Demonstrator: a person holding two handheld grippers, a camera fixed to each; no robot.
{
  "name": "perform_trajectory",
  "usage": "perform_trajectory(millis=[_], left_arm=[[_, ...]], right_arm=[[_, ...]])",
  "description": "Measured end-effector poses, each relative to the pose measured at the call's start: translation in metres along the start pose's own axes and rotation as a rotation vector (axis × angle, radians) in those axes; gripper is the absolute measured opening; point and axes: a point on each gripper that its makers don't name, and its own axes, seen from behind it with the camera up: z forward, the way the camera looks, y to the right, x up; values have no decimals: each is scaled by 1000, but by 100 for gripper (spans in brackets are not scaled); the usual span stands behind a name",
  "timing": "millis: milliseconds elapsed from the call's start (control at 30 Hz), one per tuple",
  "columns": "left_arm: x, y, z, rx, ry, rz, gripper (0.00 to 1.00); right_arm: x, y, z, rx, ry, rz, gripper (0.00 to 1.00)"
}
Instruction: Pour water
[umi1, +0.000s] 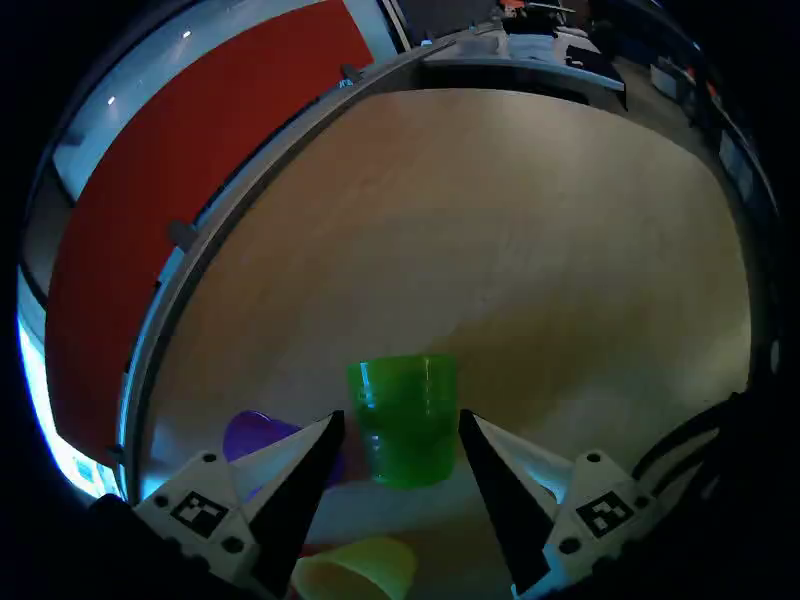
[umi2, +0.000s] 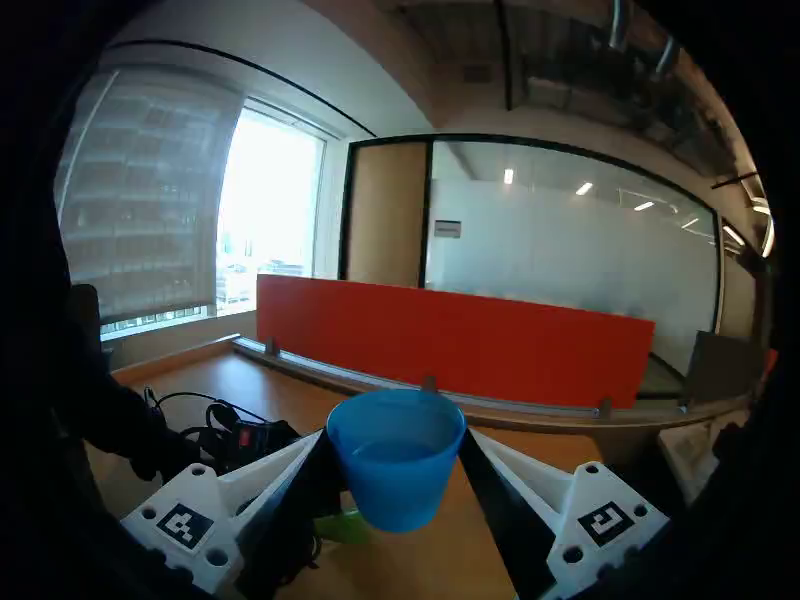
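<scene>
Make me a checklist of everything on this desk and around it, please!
Surface: wooden table, light brown.
Job's things: blue cup, lifted, seems to hold water; green cup, upright on the table.
Clutter: purple cup behind one finger; yellow cup lower down.
Grippers: right gripper clamps the blue cup; left gripper has a finger on each side of the green cup, contact unclear.
Cables: black cables bunched on the table.
Surroundings: red divider, bright window, glass wall.
</scene>
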Motion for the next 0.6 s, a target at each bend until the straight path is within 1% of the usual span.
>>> perform_trajectory(millis=[167, 367, 600], left_arm=[[-3, -3, -14, 8, 23, -14, 84], [-11, -2, -29, 15, 46, -40, 83], [-11, 1, -49, 10, 106, -78, 83]], right_arm=[[2, -2, 1, 4, 4, -1, 91], [4, -4, 2, 9, 8, -1, 91], [7, -8, 2, 17, 12, -6, 91]])
